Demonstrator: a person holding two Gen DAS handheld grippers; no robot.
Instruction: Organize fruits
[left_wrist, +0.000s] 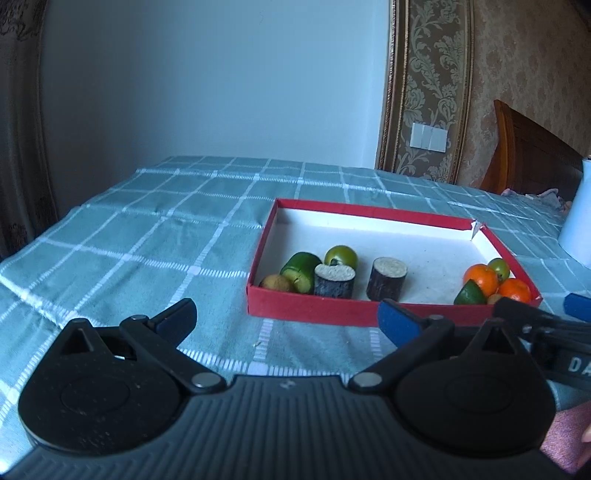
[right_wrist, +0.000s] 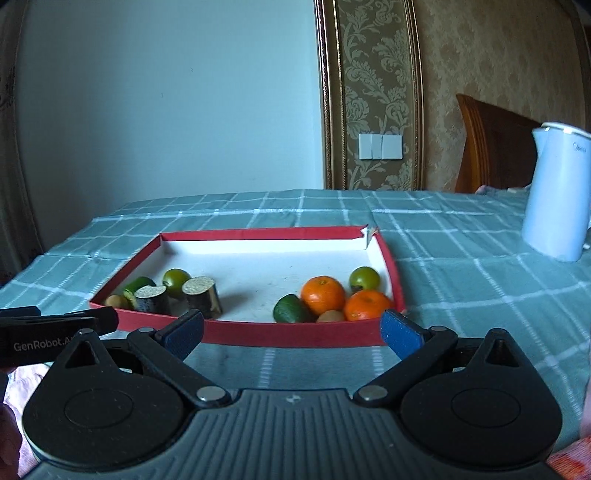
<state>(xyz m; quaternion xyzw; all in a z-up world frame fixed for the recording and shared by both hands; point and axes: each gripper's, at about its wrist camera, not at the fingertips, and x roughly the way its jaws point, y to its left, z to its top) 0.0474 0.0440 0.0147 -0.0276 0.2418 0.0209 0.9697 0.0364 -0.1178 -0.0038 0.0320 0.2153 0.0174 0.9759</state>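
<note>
Checked bench cloth carries our red tray (right_wrist: 295, 338); both claws gape empty, right claw (right_wrist: 291, 326) nearer the oranges (right_wrist: 322, 294) at lower right.

2 low wrist views face the red tray (left_wrist: 303, 308); left camera sits leftward.

Shallow red cardboard tray (right_wrist: 295, 338) on checked teal tablecloth (right_wrist: 461, 280). Inside: dark cut log pieces (right_wrist: 201, 295) left, orange tangerines (right_wrist: 323, 293) right. White electric kettle (right_wrist: 557, 192) farther right.

Dim bluish daylight, soft shadows, fisheye bending at edges, mild blur
</note>
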